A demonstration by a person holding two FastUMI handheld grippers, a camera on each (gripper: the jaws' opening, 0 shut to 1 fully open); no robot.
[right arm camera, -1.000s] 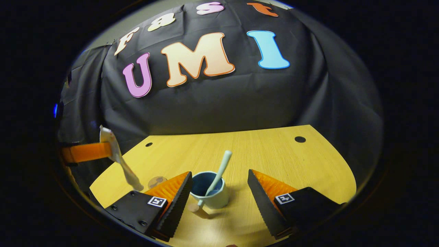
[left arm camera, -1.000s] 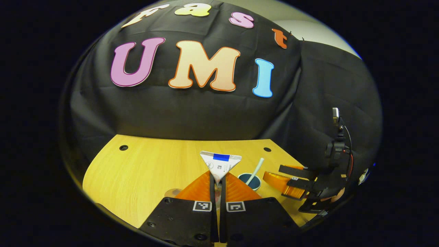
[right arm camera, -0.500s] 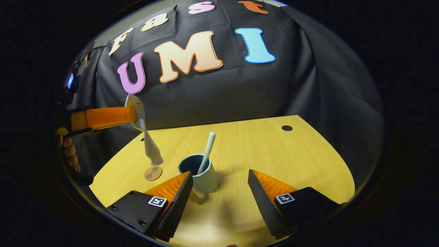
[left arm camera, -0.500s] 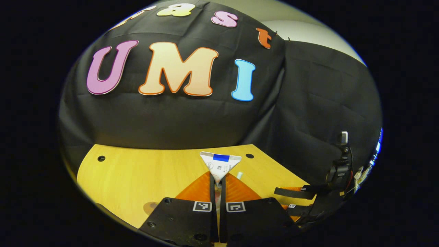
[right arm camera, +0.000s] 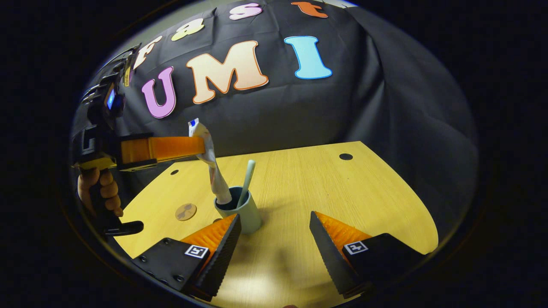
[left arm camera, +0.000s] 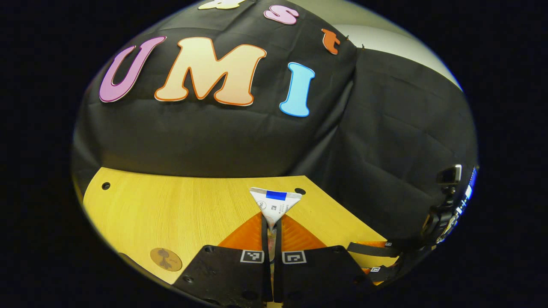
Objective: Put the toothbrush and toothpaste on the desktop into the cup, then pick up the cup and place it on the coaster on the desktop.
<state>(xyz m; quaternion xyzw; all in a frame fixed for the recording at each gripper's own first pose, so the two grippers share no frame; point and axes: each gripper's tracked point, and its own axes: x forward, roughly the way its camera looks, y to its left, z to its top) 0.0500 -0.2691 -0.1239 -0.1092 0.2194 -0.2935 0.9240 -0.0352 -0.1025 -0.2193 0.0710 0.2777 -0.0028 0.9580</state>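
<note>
A pale green cup [right arm camera: 245,212] stands on the yellow desktop [right arm camera: 299,184] with a light green toothbrush [right arm camera: 247,177] leaning in it. My left gripper [left arm camera: 271,229] is shut on the white toothpaste tube [left arm camera: 275,203]; in the right gripper view that left gripper [right arm camera: 201,147] holds the toothpaste tube [right arm camera: 212,171] upright over the cup, its lower end just inside the rim. The right gripper [right arm camera: 274,239] is open near the front of the desktop, the cup just beyond its left finger. The round brown coaster [right arm camera: 186,211] lies left of the cup and also appears as the coaster [left arm camera: 166,259].
A hand [right arm camera: 99,190] grips the left gripper's handle at the left. The desktop has small dark holes [right arm camera: 345,156] near its far edge. The black cloth wall rises behind the desktop. In the left gripper view, the right gripper [left arm camera: 381,254] sits low at the right.
The left gripper carried the toothpaste tube rightward and over the cup, and the tube's lower end now dips inside the rim. The right gripper stayed open and drew back a little.
</note>
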